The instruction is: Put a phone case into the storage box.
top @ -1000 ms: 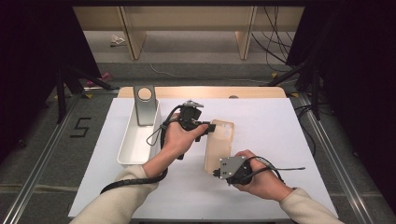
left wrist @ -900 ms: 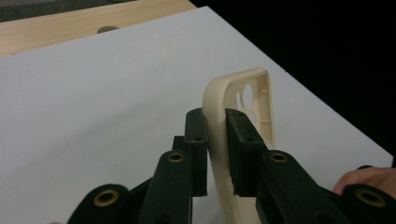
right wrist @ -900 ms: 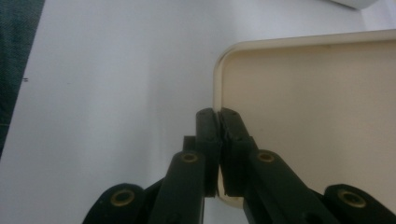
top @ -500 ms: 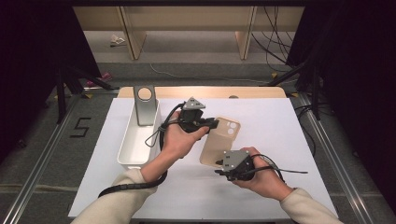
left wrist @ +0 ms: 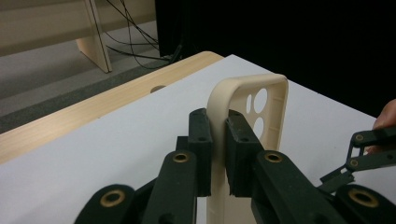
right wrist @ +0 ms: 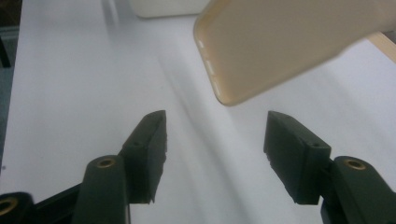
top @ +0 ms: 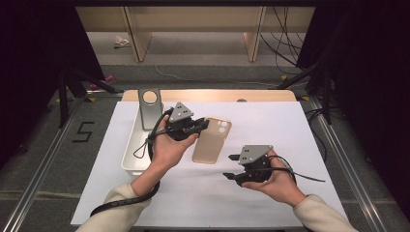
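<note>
From my remote seat, the right gripper view is cutting the phone case (right wrist: 289,51) off at its top and right edges; my left gripper's (left wrist: 218,140) fingers (left wrist: 201,144) are hiding the case's lower side.

Both grippers, the left gripper (top: 203,126) and the right gripper (top: 231,166), are black with a grey three-cornered plate on top. Brass-coloured rivets sit in their jaw links, and black cables trail away. The person wears cream sleeves (top: 316,215).
</note>
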### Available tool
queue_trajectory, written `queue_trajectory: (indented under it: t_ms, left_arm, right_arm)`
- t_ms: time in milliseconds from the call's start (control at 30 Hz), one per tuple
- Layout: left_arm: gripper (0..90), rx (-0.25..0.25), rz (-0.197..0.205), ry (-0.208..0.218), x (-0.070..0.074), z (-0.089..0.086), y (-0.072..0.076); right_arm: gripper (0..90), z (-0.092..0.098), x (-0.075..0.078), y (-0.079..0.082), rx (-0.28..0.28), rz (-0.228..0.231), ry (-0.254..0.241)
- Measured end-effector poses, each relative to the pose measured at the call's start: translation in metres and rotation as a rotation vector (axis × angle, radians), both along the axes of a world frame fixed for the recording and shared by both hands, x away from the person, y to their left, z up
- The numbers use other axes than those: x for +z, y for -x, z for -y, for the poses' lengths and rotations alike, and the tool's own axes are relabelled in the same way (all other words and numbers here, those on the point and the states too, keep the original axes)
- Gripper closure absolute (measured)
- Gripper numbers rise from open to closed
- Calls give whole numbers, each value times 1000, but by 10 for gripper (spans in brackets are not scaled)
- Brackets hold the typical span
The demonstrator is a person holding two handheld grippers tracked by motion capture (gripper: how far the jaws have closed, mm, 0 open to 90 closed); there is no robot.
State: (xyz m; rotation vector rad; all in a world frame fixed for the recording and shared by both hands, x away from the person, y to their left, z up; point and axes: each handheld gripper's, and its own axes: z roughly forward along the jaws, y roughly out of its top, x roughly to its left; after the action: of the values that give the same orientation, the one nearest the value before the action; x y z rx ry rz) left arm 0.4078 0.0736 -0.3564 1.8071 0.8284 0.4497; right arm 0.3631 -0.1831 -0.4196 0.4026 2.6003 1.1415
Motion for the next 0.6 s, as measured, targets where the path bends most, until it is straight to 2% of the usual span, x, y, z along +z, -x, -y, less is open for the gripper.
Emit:
queue_trajectory:
  t_ms: [167,467,600]
  left_arm:
    - [817,17,16,15,-2,-11,3]
    - [817,28,29,46,-5,-25,8]
    - [816,28,39,46,-4,-28,9]
  right_arm:
    - [363,9,0,-3,-41,-21,-60]
    - [320,23,0,-4,-94,-39,-109]
    - [307,31,0,-4,-119,-40,-138]
